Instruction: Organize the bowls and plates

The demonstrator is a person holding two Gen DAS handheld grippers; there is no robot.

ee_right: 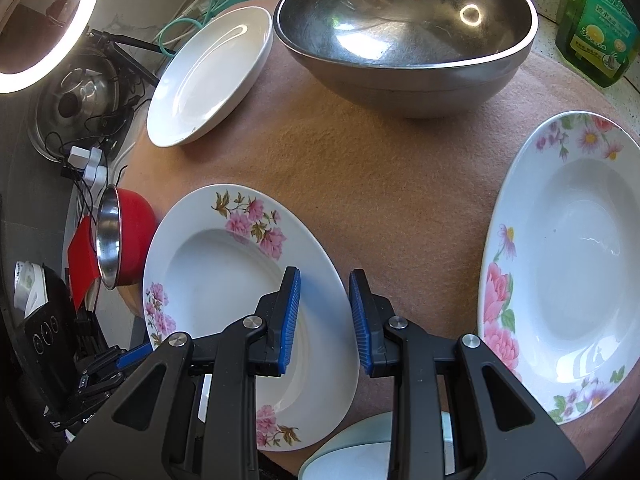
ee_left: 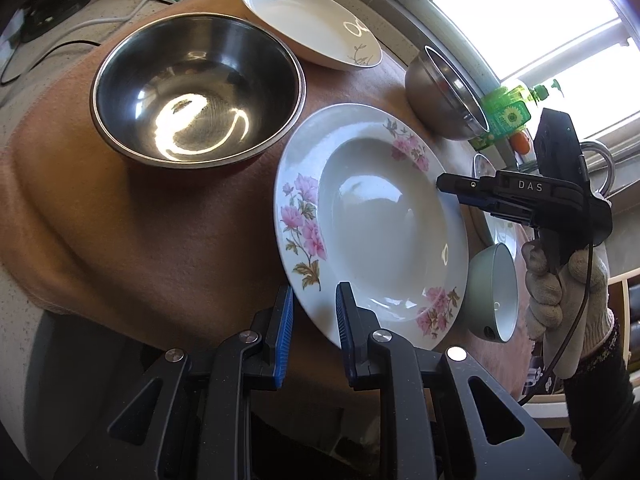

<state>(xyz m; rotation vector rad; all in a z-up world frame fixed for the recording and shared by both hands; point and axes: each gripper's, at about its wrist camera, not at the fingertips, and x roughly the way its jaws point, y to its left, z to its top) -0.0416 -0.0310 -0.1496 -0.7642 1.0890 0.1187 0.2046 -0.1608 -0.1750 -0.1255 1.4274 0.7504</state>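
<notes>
Both tongs spread: left gripper (ee_left: 314, 316) and right gripper (ee_right: 325, 312) straddled opposite rims of the empty pink-flower plate (ee_left: 372, 224), frame center. Steel bowl (ee_left: 198, 90) upper left, empty too.

Glossy steel bowl (ee_left: 198, 92), fuzzy cloth (ee_left: 120, 240)

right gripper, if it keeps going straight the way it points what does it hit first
Probably the rim of the pink-flowered plate: the open right gripper already straddles that edge, with brown cloth beyond. Depth is uncertain.
</notes>
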